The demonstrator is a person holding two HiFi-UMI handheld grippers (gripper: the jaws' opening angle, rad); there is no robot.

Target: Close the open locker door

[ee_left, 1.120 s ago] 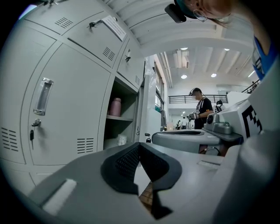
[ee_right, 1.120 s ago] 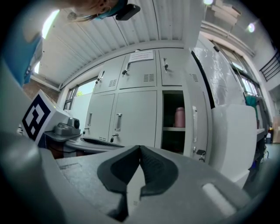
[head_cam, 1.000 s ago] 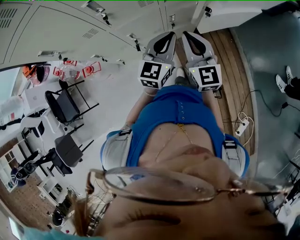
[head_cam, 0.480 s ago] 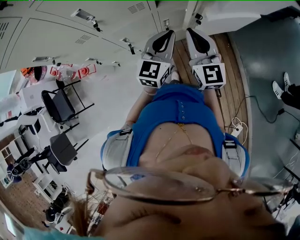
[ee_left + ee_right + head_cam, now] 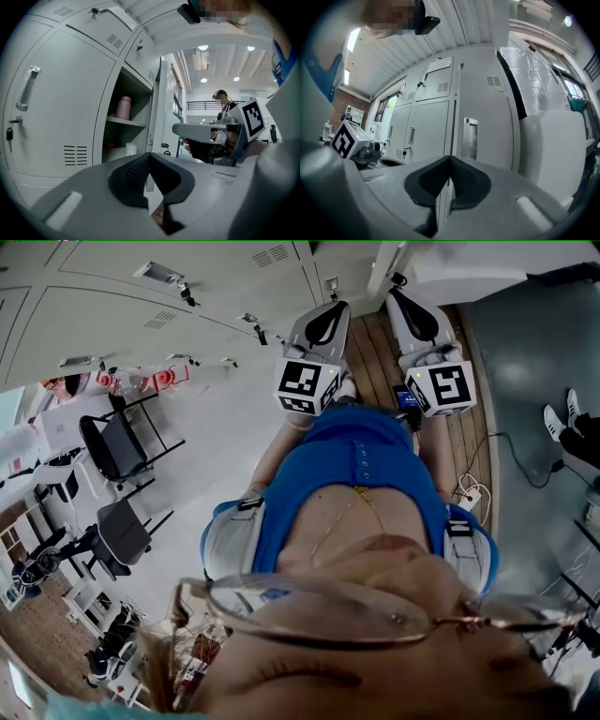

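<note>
- Since the earlier frame your right gripper [image 5: 401, 294] had swung out to the right, so the gap between it and your left gripper [image 5: 334, 310] had widened. The lockers had also slid a little in the head view.
- You held two grippers, side by side and apart, both pointing at the grey lockers [image 5: 187, 296] on the far side.
- Both pairs of jaws were closed tip to tip with nothing between them, as seen for the left gripper [image 5: 149, 155] and for the right gripper [image 5: 450, 158].
- One open locker door [image 5: 157, 103] stood edge-on just right of its open compartment, ahead of your left gripper.
- Inside, one pink bottle [image 5: 123, 108] stood on the shelf [image 5: 124, 122].
- Straight ahead of your right jaws was a grey panel with one recessed handle [image 5: 469, 138].
- Two black chairs [image 5: 117, 448] stood on the floor at the left.
- One power strip [image 5: 469, 489] lay on the wooden floor at the right.
</note>
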